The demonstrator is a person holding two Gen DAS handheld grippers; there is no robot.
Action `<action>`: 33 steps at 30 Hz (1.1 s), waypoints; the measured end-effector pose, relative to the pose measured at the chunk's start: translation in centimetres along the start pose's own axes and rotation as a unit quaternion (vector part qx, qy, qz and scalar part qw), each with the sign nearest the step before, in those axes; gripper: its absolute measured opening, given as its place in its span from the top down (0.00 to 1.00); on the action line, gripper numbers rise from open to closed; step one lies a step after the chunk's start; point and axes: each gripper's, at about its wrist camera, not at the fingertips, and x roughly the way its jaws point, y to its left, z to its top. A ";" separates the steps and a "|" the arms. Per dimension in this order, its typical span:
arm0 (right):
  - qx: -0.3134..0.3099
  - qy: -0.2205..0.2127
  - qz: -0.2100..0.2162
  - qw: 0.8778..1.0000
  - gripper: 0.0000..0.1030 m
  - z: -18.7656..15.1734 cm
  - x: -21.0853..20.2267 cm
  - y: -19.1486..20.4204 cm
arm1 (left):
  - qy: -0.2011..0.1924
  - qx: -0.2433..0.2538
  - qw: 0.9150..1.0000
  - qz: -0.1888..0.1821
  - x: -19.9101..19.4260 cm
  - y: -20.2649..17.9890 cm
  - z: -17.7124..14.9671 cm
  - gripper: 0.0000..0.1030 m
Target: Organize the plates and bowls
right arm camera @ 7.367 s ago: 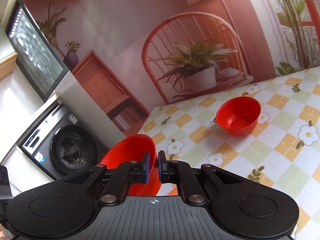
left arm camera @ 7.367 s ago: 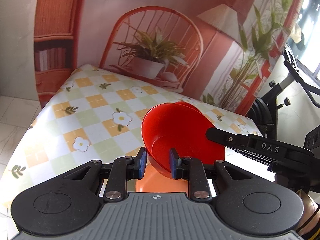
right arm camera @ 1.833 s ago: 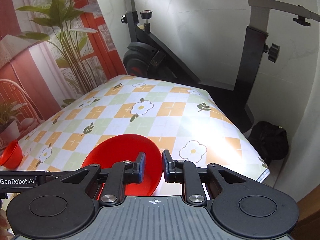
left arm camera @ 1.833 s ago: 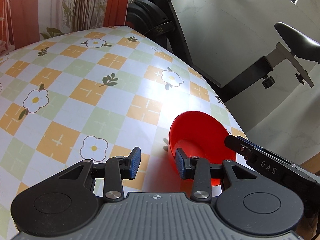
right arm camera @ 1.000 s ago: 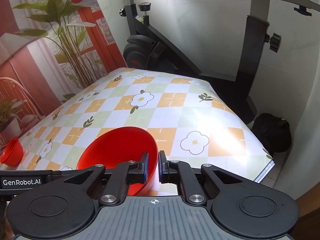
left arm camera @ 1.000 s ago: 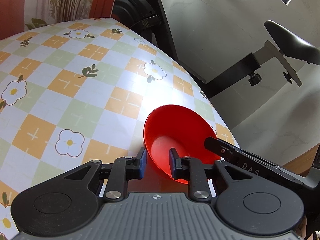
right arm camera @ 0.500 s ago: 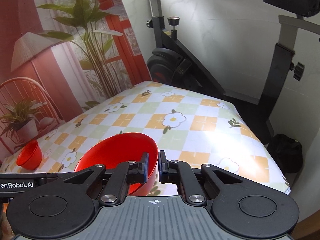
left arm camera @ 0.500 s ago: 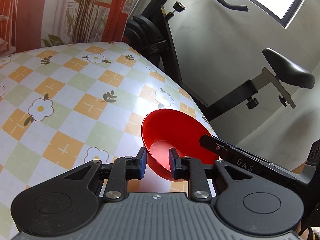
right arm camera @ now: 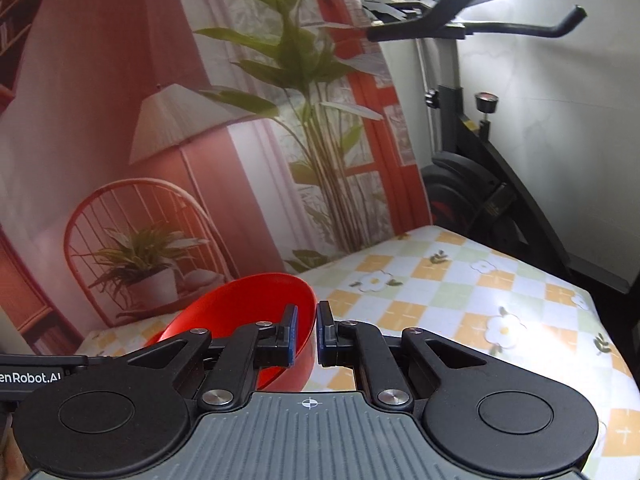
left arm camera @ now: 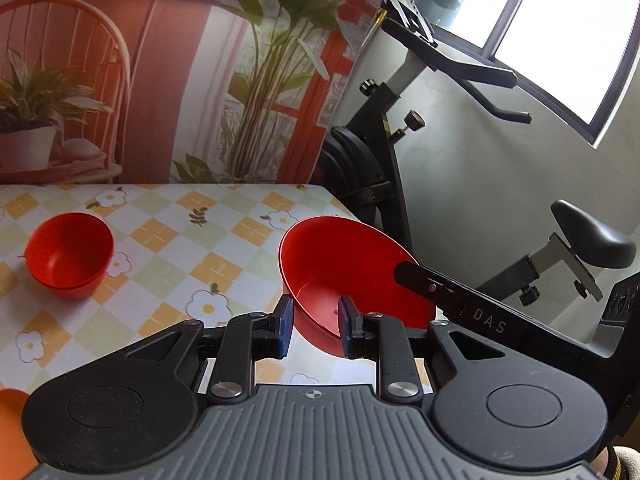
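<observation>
Both grippers, left (left arm camera: 315, 322) and right (right arm camera: 306, 334), pinch opposite rim sides of a red bowl (left arm camera: 352, 276) held above the checked table (left arm camera: 168, 248), while a smaller bowl (left arm camera: 70, 256) sits apart, so stacking seems unfinished.

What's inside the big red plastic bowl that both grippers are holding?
Nothing shows inside the big red plastic bowl: only bare red wall and floor. The left gripper finger hides a small patch near the rim.

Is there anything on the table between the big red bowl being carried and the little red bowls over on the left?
Nothing visible. Both grippers grip the big red bowl, held tilted above the tablecloth. Only bare checked cloth lies between it and the small red bowls.
</observation>
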 end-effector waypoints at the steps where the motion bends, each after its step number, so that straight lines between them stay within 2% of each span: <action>1: -0.007 -0.003 0.009 1.000 0.92 0.5 0.3 1.0 | -0.005 0.001 1.000 0.006 -0.5 0.4 0.2 0.76; 9: -0.044 0.010 0.062 0.997 0.92 2.0 3.7 6.6 | -0.026 -0.027 0.999 0.037 -3.1 4.4 1.4 0.75; 16: -0.068 0.035 0.095 0.993 0.92 1.8 7.0 10.4 | -0.020 -0.060 0.997 0.052 -3.8 8.6 1.4 0.75; 26: -0.091 0.060 0.113 0.988 0.92 -0.4 12.1 14.2 | -0.025 -0.101 0.991 0.079 -2.9 14.1 1.8 0.76; 33: -0.094 0.076 0.113 0.986 0.92 -1.6 16.0 15.3 | -0.033 -0.097 0.990 0.098 -1.7 16.5 2.3 0.76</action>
